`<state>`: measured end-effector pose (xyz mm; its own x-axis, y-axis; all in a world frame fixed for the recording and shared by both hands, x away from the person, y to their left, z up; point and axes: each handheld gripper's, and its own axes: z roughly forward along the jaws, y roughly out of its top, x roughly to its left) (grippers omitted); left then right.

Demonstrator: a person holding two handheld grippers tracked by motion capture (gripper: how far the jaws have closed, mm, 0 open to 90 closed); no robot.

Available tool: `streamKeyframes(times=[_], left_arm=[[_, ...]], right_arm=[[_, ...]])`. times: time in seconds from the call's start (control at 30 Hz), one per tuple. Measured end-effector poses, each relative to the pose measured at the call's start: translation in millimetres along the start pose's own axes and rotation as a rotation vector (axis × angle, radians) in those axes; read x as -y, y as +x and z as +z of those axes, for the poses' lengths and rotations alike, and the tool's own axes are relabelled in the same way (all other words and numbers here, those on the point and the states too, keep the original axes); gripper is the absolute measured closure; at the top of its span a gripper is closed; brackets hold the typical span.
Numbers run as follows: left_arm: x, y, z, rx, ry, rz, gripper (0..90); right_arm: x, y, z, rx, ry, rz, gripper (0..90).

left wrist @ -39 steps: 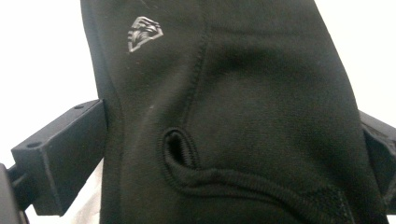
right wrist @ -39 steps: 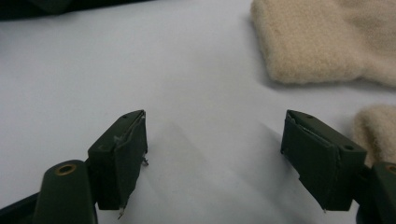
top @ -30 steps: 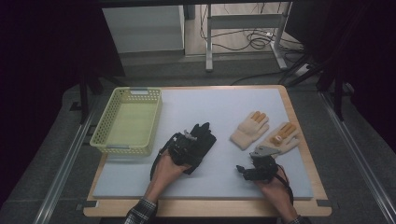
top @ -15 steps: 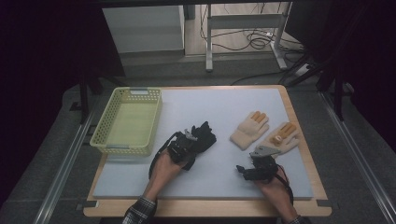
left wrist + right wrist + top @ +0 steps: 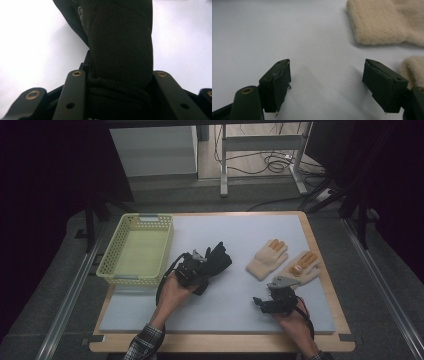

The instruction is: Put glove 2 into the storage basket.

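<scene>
Left gripper (image 5: pixel 196 268) clamps black fabric glove (image 5: pixel 218 260) mid-desk, right of yellow plastic basket (image 5: pixel 136 251). Right gripper (image 5: pixel 263 303) jaws wide, near front edge, bare mat ahead, beige knit gloves (image 5: pixel 268 258) just beyond.

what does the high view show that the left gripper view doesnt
High view alone: the yellow basket, two cream gloves, the open right hand-held gripper and the person's hands. Left gripper view alone: the black glove's ribbed cuff pinched between that gripper's jaws. Both: the black glove and the pale mat.
</scene>
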<state>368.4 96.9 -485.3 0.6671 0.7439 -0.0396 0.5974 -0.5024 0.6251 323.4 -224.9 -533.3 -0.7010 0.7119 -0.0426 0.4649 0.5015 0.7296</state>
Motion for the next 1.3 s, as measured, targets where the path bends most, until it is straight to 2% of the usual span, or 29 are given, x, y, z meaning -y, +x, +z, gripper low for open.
streamKeyframes(times=[0.33,0.5,0.67,0.77,0.8,1.03,1.07,1.2,1.3], left_arm=[[-14.6,17.8,-26.7,-0.029,-0.041,-0.028,62.1],[-20.3,29.8,-40.4,-0.064,-0.041,-0.039,61.8],[-23.1,46.5,-57.6,-0.101,-0.056,-0.067,61.6],[-22.1,57.8,-67.7,-0.121,-0.068,-0.089,61.5],[-22.1,57.8,-67.7,-0.121,-0.068,-0.089,61.4],[-12.0,88.8,-89.1,-0.21,-0.067,-0.132,60.4],[-12.0,88.8,-89.1,-0.21,-0.067,-0.132,60.3],[-1.7,114.6,-102.3,-0.248,-0.075,-0.187,60.0],[3.9,128.2,-106.9,-0.273,-0.07,-0.21,59.8]], right_arm=[[0.0,-0.1,0.0,0.001,-0.001,-0.001,22.3],[0.0,-0.1,0.0,0.0,-0.001,-0.001,22.2],[0.0,-0.1,0.0,0.0,-0.001,-0.001,22.2],[0.1,-0.2,0.1,0.001,-0.001,-0.003,22.2],[0.1,-0.2,0.0,0.0,-0.002,-0.003,22.2],[0.1,-0.1,0.2,0.0,-0.004,-0.002,22.2],[0.1,-0.1,0.2,0.0,-0.004,-0.002,22.2],[0.1,-0.1,0.3,0.0,-0.004,-0.002,22.2],[0.1,-0.1,0.3,0.0,-0.004,-0.002,22.2]])
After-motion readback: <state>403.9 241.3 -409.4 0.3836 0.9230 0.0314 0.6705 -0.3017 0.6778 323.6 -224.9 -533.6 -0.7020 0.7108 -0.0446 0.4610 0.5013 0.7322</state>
